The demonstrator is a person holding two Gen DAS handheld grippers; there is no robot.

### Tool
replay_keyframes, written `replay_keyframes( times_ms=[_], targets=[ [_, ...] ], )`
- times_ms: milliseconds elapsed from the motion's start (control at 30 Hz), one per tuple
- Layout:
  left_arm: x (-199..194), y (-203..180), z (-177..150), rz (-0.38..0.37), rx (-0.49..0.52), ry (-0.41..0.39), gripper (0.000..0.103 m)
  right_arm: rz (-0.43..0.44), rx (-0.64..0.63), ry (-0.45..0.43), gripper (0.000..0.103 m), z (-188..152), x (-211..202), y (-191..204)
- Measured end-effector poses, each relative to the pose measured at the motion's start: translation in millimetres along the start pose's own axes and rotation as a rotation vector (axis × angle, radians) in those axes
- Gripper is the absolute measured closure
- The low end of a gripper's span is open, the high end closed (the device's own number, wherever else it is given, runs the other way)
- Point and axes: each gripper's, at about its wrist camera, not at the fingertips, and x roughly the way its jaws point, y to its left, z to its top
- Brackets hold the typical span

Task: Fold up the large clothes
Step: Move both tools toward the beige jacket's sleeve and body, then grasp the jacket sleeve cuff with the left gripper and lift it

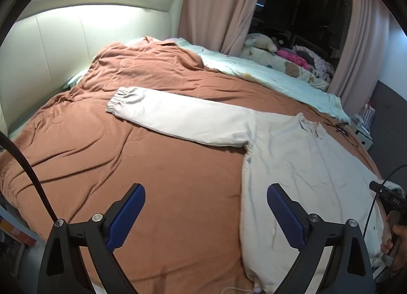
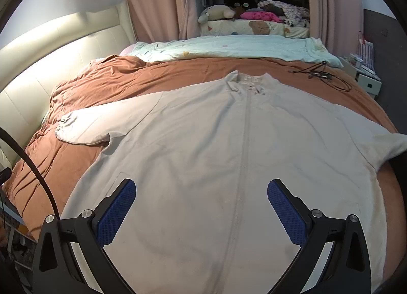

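Above the spread jacket, both grippers wide open, empty.

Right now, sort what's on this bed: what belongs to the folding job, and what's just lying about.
Job:
jacket, spread flat, zip up
left tool, open
right tool, open

Lying about:
brown cover
blue quilt
black cables
plush toy
clothes pile

The only readable text is "DAS", in small pale letters on the right hand-held gripper, seen from the left wrist.
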Motion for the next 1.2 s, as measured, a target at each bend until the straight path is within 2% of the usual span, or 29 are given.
replay_keyframes(
  times_ms=[200, 400, 567, 667, 733, 900, 967, 1133, 1167, 1200],
  targets=[
    [45.3, 33.8, 30.6, 0.003, -0.09, 0.026, 0.018, 0.035, -0.025, 0.025, 0.0, 31.7, 36.7, 1.8],
    [106.7, 70.4, 55.6, 0.008, -0.183, 0.08, 0.025, 0.063, -0.055, 0.059, 0.0, 50.5, 74.2, 7.7],
    [156.0, 98.4, 71.4, 0.038, -0.215, 0.112, 0.026, 0.081, -0.071, 0.075, 0.0, 63.7, 102.4, 14.5],
    [189.8, 114.6, 81.2, 0.045, -0.228, 0.141, 0.032, 0.063, -0.092, 0.087, 0.0, 72.1, 123.5, 22.8],
    [211.2, 125.9, 85.6, 0.042, -0.253, 0.16, 0.036, 0.05, -0.1, 0.102, 0.0, 75.8, 139.2, 27.3],
    [259.3, 147.7, 91.0, 0.091, -0.272, 0.223, 0.037, 0.058, -0.115, 0.136, 0.0, 83.5, 173.3, 43.4],
    [272.5, 156.7, 89.6, 0.09, -0.309, 0.241, 0.037, 0.069, -0.119, 0.142, 0.0, 86.6, 183.5, 49.6],
    [288.7, 168.3, 94.8, 0.086, -0.36, 0.218, 0.039, 0.095, -0.139, 0.166, 0.0, 89.9, 205.4, 60.0],
    [290.8, 169.7, 97.4, 0.082, -0.372, 0.213, 0.042, 0.103, -0.142, 0.169, 0.001, 89.5, 206.8, 61.4],
    [292.6, 170.8, 100.6, 0.081, -0.384, 0.207, 0.055, 0.117, -0.148, 0.171, 0.007, 90.2, 210.0, 64.8]
  ],
)
